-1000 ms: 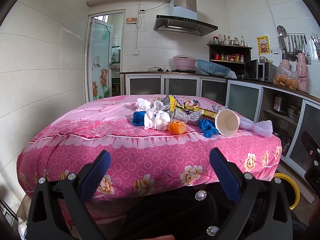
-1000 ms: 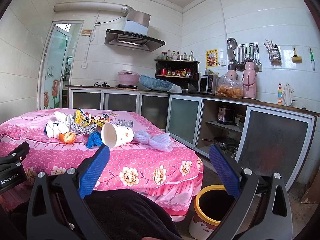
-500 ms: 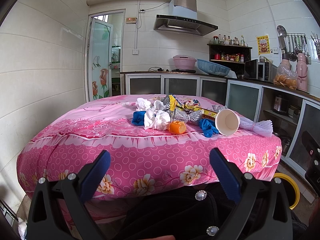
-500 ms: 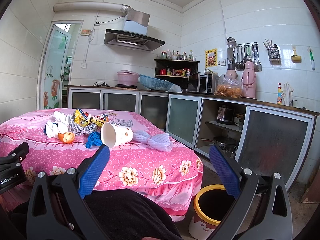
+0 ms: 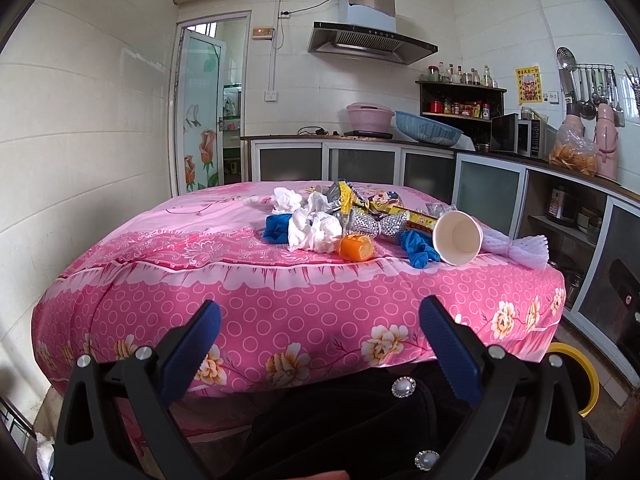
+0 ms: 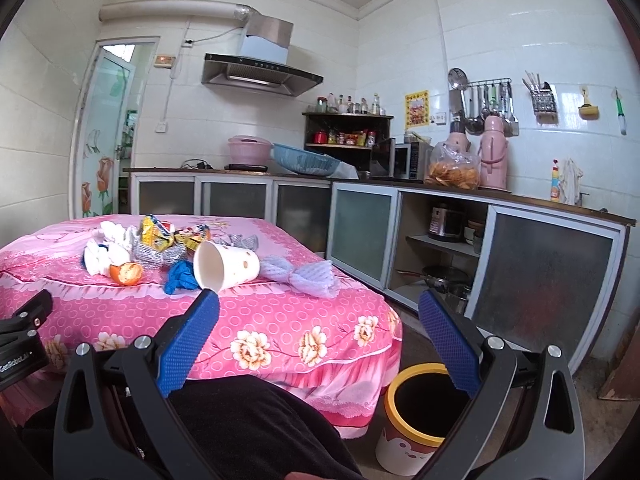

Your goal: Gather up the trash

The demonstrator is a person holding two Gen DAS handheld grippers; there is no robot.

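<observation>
- Your left tongs (image 5: 320,344) and right tongs (image 6: 318,338) are both spread, holding nothing.
- The trash pile (image 5: 360,220) lies on the pink worktop (image 5: 280,300); the yellow-rimmed bin (image 6: 420,412) stands beside it.

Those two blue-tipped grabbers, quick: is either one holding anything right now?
Left gripper: open, holding nothing, short of the pink table.
Right gripper: open, holding nothing; the paper cup lies untouched on the table.
</observation>
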